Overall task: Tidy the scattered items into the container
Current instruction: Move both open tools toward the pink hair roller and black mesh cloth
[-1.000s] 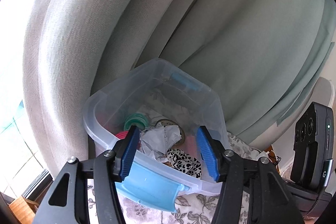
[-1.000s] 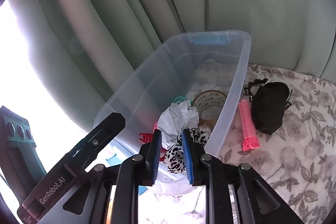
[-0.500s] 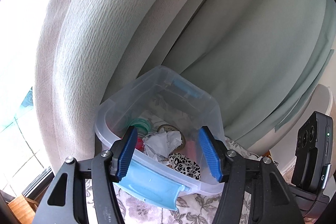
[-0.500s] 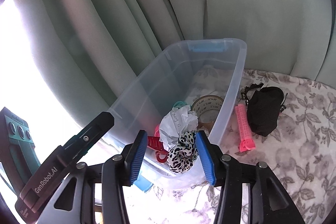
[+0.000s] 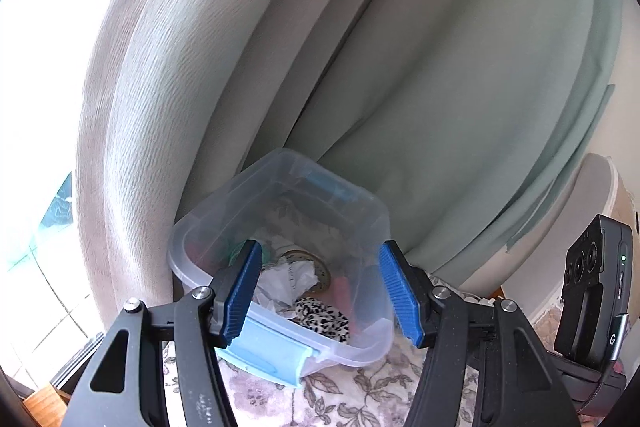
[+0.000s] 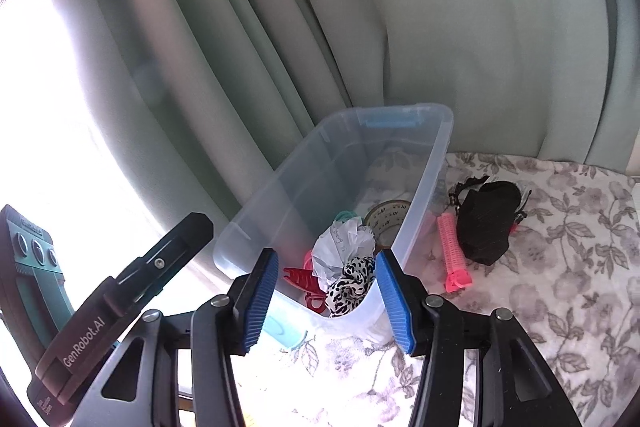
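A clear plastic bin [image 6: 436,155] stands on the floral cloth against the curtain. Inside it lie a leopard-print scrunchie [image 6: 352,285], crumpled white paper [image 6: 344,243], a tape roll [image 6: 386,217] and a red clip [image 6: 302,277]. My right gripper [image 6: 326,297] hovers above the bin's near end, jaws opening, with nothing pressed between the pads. A pink hair roller [image 6: 452,247] and a black pouch [image 6: 486,221] lie on the cloth right of the bin. My left gripper [image 5: 320,291] is open above the bin [image 5: 280,163], over the scrunchie [image 5: 322,313] and paper [image 5: 286,277].
Grey-green curtains [image 6: 440,27] hang right behind the bin. A bright window [image 6: 60,107] is at the left. The floral cloth [image 6: 560,287] stretches to the right of the pouch. The left gripper's body [image 6: 120,291] reaches in from the lower left of the right wrist view.
My right gripper went from shut on the leopard scrunchie to open, and the scrunchie now lies in the bin. Both grippers have lifted and drawn back from the bin.
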